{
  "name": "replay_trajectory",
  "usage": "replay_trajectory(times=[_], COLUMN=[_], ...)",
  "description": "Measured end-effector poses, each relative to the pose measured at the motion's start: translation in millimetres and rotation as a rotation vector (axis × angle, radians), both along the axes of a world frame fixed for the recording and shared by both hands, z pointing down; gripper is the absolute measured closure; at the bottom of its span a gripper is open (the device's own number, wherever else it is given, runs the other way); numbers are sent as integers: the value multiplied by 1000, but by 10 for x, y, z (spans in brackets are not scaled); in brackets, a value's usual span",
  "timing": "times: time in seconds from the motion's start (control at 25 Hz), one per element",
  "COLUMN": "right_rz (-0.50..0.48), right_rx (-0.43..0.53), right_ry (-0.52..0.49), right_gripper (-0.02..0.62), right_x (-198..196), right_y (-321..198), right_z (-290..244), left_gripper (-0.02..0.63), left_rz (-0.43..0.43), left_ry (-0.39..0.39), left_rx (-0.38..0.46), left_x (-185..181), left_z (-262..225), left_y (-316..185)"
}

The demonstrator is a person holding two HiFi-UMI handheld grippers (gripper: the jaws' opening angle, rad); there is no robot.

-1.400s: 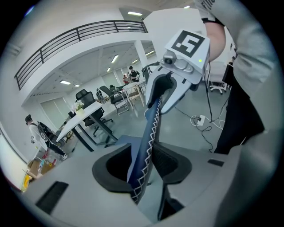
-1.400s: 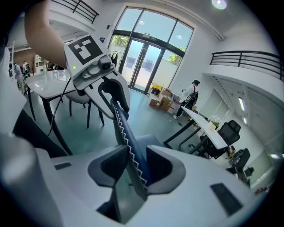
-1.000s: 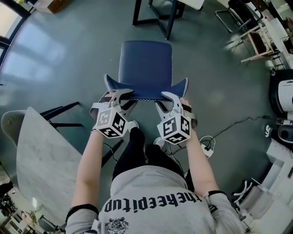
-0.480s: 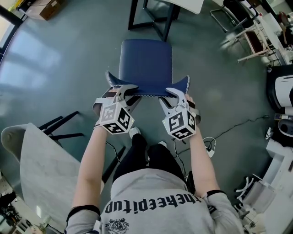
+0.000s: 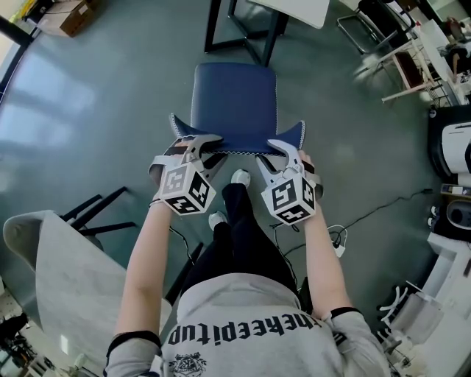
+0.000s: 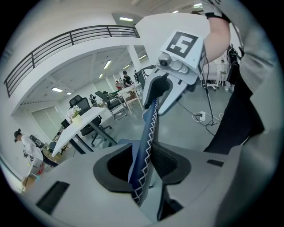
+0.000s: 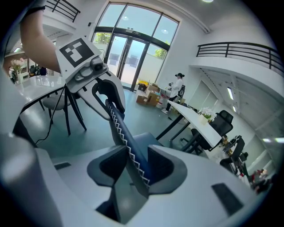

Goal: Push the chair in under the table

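Head view: left tool (image 5: 208, 152), right tool (image 5: 271, 154) clamp chair (image 5: 234, 96).

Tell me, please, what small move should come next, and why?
Probably push the chair straight ahead: the left tongs and right tongs grip its backrest, and it is not yet under the table ahead.

A large open-plan office hall is shown. A railed mezzanine gallery (image 6: 66, 40) is seen overhead, along with ceiling light panels (image 6: 126, 19) and tall glass entrance doors (image 7: 126, 55). A long white counter (image 7: 197, 117) on black legs is attended by black office chairs (image 7: 223, 119). Cardboard boxes (image 7: 148, 97) are stacked near the doors. A power strip (image 5: 335, 238) with its cable is laid on the smooth grey-green floor (image 5: 96, 125).
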State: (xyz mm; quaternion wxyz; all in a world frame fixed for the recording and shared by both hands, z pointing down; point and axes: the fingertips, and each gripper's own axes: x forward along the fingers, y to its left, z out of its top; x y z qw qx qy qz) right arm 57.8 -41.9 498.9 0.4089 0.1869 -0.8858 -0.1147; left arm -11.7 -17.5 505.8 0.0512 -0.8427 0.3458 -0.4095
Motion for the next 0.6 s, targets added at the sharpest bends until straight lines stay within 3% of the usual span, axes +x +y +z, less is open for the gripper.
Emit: replay_trajectory(times=[0.6], right_rz=[16], right_rx=[10], right_ry=[-2], right_gripper=[451], right_x=[-409], right_y=[-710], right_z=[15], left_gripper=[462], left_rz=[35], left_ry=[3], left_rx=[-13], left_x=[-431], left_z=[24], left_y=[-779])
